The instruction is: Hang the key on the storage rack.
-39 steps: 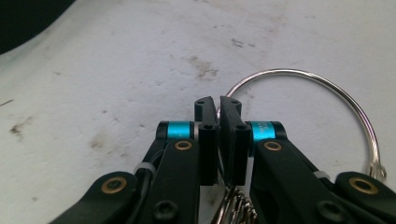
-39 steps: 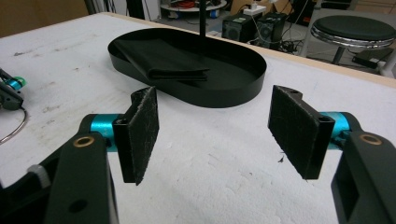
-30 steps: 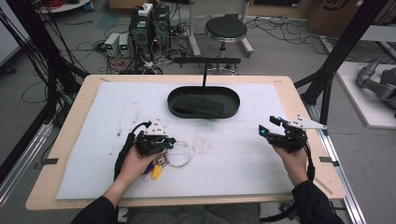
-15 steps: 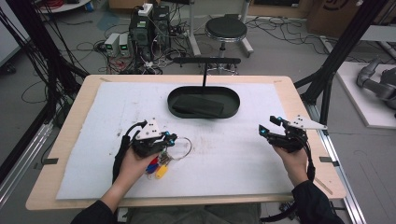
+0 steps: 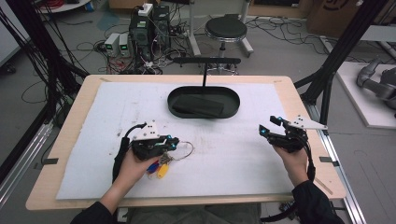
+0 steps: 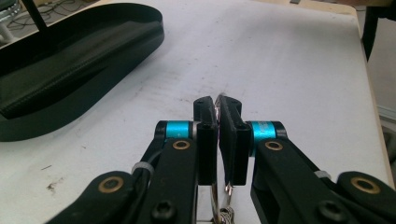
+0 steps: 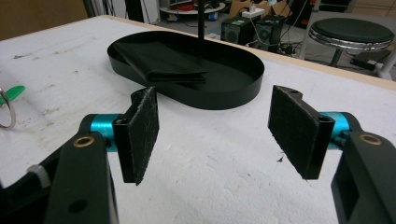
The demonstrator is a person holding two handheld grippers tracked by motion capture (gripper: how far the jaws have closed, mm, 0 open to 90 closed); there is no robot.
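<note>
Key ring [image 5: 184,150] lying on white desk [image 5: 233,154] at near left, coloured tags [image 5: 159,169] trailing beside it. Left gripper [image 6: 218,116] pinching ring's wire, fingers [image 6: 205,135] nearly meeting. Right gripper [image 7: 212,135] hovering at right, fingers [image 7: 140,135] gaping wide, gripping nothing. Black oval tray [image 5: 204,101] sitting farther back, holding folded dark cloth [image 7: 159,63].

White sheet [image 5: 261,154] covers wooden worktop [image 5: 74,135]. Black oval tray [image 5: 204,101] near far edge, folded black cloth [image 5: 198,107] lying inside; thin black post [image 5: 204,74] rises at tray's back, bar across top. On floor beyond worktop: round black stool [image 5: 226,29], computer boxes [image 5: 152,21], tangled cables [image 5: 93,46]. Dark frame poles at both sides. Cardboard box [image 5: 334,11] far right.
</note>
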